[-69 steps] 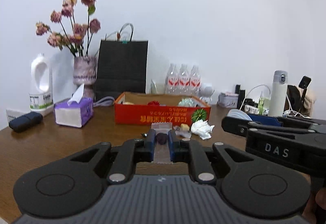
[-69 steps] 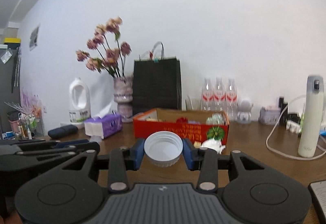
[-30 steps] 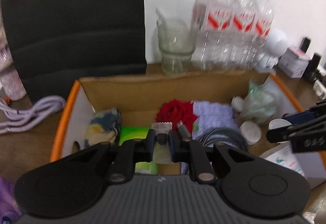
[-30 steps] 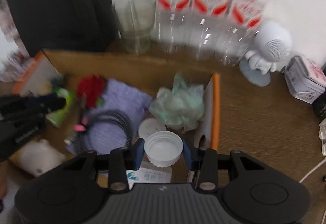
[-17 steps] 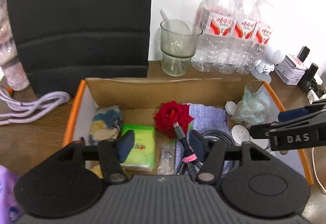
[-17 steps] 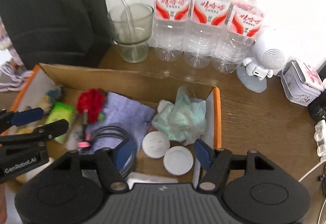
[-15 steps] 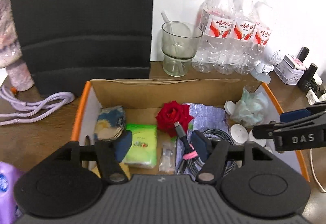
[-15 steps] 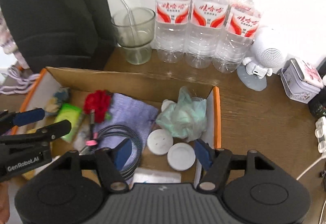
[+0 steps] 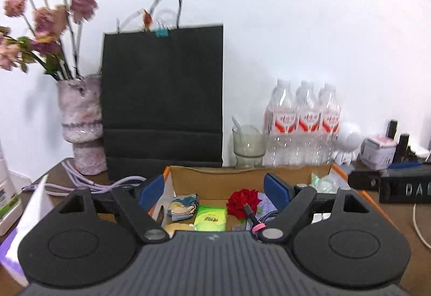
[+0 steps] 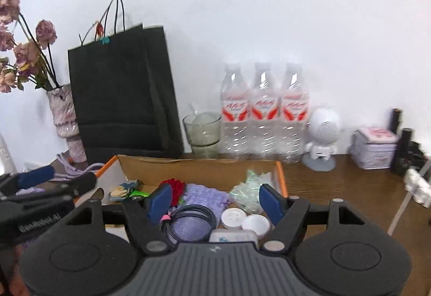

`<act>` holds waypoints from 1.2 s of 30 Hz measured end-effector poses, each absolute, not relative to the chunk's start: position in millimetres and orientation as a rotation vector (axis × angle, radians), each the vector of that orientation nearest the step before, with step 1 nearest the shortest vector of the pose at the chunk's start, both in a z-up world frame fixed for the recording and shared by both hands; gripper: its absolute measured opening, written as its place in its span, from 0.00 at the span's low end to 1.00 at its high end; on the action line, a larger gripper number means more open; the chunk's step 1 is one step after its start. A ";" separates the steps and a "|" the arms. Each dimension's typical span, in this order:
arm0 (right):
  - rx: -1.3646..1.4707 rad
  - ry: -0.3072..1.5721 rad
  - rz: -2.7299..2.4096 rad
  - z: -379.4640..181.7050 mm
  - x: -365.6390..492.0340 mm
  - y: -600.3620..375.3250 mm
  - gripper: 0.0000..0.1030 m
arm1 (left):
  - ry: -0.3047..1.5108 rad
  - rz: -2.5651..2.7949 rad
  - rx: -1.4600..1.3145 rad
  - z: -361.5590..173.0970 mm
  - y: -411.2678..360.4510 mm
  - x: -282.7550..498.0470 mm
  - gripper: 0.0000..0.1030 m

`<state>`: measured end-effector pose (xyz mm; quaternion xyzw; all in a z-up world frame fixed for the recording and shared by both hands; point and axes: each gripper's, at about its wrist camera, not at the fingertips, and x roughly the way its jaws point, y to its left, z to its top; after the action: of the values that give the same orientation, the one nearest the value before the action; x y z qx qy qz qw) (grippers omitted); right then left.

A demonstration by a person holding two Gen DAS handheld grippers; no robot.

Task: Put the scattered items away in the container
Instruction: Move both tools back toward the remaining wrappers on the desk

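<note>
The open cardboard box with an orange rim [image 9: 338, 168] [image 10: 281, 174] sits on the wooden table. It holds a red rose [image 9: 242, 200], a green packet [image 9: 210, 218], a purple cloth [image 10: 204, 195], a coiled black cable [image 10: 192, 218], crumpled green plastic [image 10: 250, 191] and two white caps [image 10: 256, 224]. My left gripper [image 9: 215, 188] is open and empty above the box's near side. My right gripper [image 10: 214, 201] is open and empty above the box's right half. Each gripper shows at the edge of the other's view.
Behind the box stand a black paper bag [image 9: 163, 99], a glass with a straw [image 10: 202, 131], three water bottles [image 10: 264, 110] and a vase of dried flowers [image 9: 80, 118]. A white robot figure [image 10: 322, 137] and a small tin [image 10: 373, 148] sit at the right. A purple cable [image 9: 89, 184] lies left.
Both grippers opened and dropped their items into the box: the small packet from the left, the white cap from the right. Both have since pulled back and tilted up.
</note>
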<state>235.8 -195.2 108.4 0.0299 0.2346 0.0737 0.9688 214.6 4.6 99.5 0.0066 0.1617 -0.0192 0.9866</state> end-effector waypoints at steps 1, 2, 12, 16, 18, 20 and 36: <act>0.065 0.458 0.145 106.9 225.5 -194.5 0.71 | 0.319 -0.047 0.013 101.7 5.2 205.6 0.84; 0.069 0.440 0.142 105.6 214.4 -194.1 0.71 | 0.318 -0.047 0.013 102.4 4.5 197.2 0.84; 0.062 0.341 0.164 69.5 18.4 -198.7 0.84 | 0.322 -0.078 0.061 68.3 4.8 10.5 0.99; 0.026 0.374 0.173 47.4 -54.1 -201.2 0.84 | 0.305 -0.113 0.097 51.3 3.9 -68.8 1.00; 0.018 0.376 0.181 39.5 -83.3 -201.9 0.84 | 0.323 -0.135 0.078 47.6 6.5 -93.8 1.00; 0.016 0.370 0.188 35.0 -104.6 -201.7 0.84 | 0.327 -0.162 0.049 44.5 10.4 -114.2 1.00; -0.004 0.444 0.322 28.7 -88.7 -194.6 0.64 | 0.455 -0.199 -0.015 28.6 22.5 -94.9 0.77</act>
<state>-88.7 -194.6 28.7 -0.0018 0.2192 0.1591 0.9626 -94.9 22.5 28.6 -0.0075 0.2253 -0.0984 0.9693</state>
